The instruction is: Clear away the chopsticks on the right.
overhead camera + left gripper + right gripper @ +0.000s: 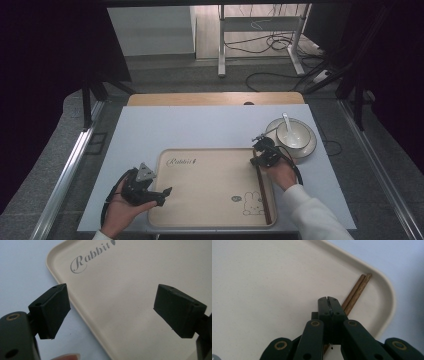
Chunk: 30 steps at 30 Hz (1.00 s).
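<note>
A beige tray [210,180] printed with "Rabbit" and a bunny lies on the white table top. A pair of brown chopsticks [264,192] lies along its right edge. My right gripper [259,160] hovers over the far end of the chopsticks. In the right gripper view its jaws [327,300] are pressed together, and the chopsticks [357,290] run out from beneath them toward the tray's [262,290] corner. My left gripper [165,196] rests at the tray's left edge. Its jaws [112,312] stand wide apart over the tray [125,277] with nothing between them.
A white bowl [294,135] with a white spoon [287,122] in it sits on a plate [310,147] just right of the tray's far corner. A wooden board [215,98] lies beyond the white top. Cables and a stand are on the floor behind.
</note>
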Motion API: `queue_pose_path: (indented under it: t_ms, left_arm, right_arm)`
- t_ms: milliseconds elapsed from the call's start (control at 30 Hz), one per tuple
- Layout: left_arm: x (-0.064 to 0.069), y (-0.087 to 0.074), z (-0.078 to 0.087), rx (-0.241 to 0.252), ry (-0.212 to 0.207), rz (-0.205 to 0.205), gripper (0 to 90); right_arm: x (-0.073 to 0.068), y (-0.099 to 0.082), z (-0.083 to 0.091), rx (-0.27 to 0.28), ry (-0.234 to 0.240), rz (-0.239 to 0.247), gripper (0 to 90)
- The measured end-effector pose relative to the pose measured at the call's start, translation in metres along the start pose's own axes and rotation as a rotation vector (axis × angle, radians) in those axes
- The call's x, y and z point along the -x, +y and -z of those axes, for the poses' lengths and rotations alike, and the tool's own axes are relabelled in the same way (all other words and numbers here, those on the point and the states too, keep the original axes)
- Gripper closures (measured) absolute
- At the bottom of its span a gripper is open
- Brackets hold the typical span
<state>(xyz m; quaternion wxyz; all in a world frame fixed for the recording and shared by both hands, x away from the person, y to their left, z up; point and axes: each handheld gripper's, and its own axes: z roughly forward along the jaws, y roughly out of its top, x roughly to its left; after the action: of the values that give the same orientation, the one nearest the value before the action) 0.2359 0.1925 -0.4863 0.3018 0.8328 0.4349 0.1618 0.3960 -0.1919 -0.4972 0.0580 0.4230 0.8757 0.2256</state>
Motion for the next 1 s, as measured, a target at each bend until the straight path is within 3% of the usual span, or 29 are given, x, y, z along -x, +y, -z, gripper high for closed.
queue_pose_path:
  t_ms: [333, 567, 733, 833, 900, 1000]
  left_arm:
    - [0.001, 0.0, 0.0, -0.003, 0.002, -0.001, 13.6]
    - [0.001, 0.0, 0.001, 0.003, 0.004, 0.003, 13.6]
    - [0.002, 0.0, 0.001, 0.004, 0.004, 0.003, 13.6]
    - [0.002, 0.001, 0.0, 0.005, 0.004, 0.001, 13.6]
    - [0.003, 0.001, 0.0, 0.008, 0.003, 0.004, 13.6]
    - [0.003, 0.001, -0.001, 0.008, 0.006, 0.007, 13.6]
  right_arm:
    - [0.003, -0.007, 0.008, 0.015, -0.014, 0.003, 89.7]
    - [-0.004, -0.023, 0.045, 0.157, 0.075, 0.039, 89.7]
    - [-0.006, -0.052, 0.077, 0.247, 0.138, 0.082, 89.6]
    - [-0.004, -0.075, 0.096, 0.3, 0.156, 0.078, 89.2]
    - [-0.001, -0.092, 0.107, 0.33, 0.165, 0.078, 83.9]
    - [0.002, -0.118, 0.116, 0.375, 0.147, 0.078, 61.4]
